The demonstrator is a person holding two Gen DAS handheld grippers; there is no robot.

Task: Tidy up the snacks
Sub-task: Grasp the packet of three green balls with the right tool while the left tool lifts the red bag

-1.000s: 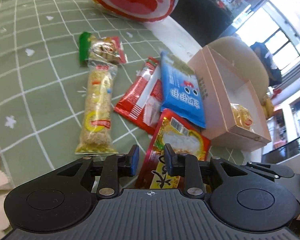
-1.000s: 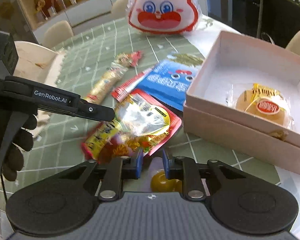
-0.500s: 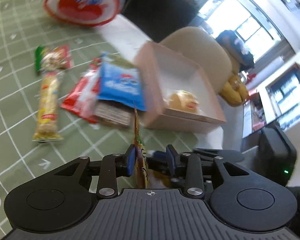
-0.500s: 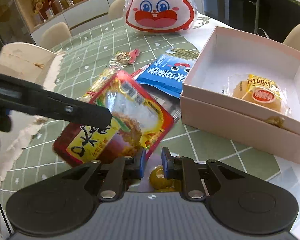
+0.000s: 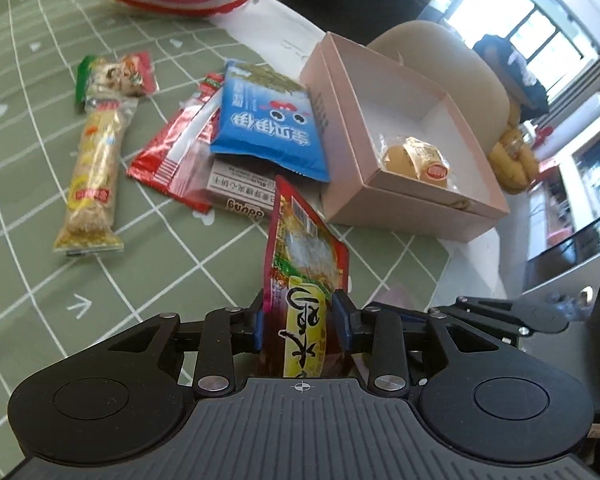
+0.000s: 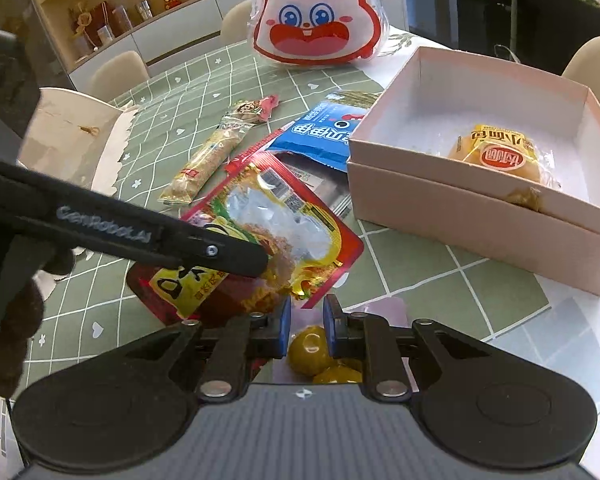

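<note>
My left gripper [image 5: 300,316] has a red-and-yellow snack packet [image 5: 300,264] between its pads, lifted off the green cloth, and its jaws are closing on it. From the right wrist view the same packet [image 6: 276,216] hangs tilted under the left gripper's black finger [image 6: 220,252]. Just beyond stands an open pink box [image 5: 404,200] with a wrapped yellow bun [image 5: 420,160] inside. My right gripper [image 6: 304,320] is shut on a clear packet of yellow round sweets [image 6: 306,350], near the box's front wall [image 6: 460,216].
On the cloth lie a blue packet [image 5: 268,128], a red packet [image 5: 172,152], a flat grey pack [image 5: 240,192], a long cereal bar [image 5: 96,172] and a small wrapped snack [image 5: 116,76]. A rabbit-faced bag [image 6: 316,20] stands at the back. Chairs ring the table.
The left gripper closed on the red-and-yellow packet, lifted it off the cloth and carried it toward the pink box. The right gripper kept its sweets and edged slightly closer to the box.
</note>
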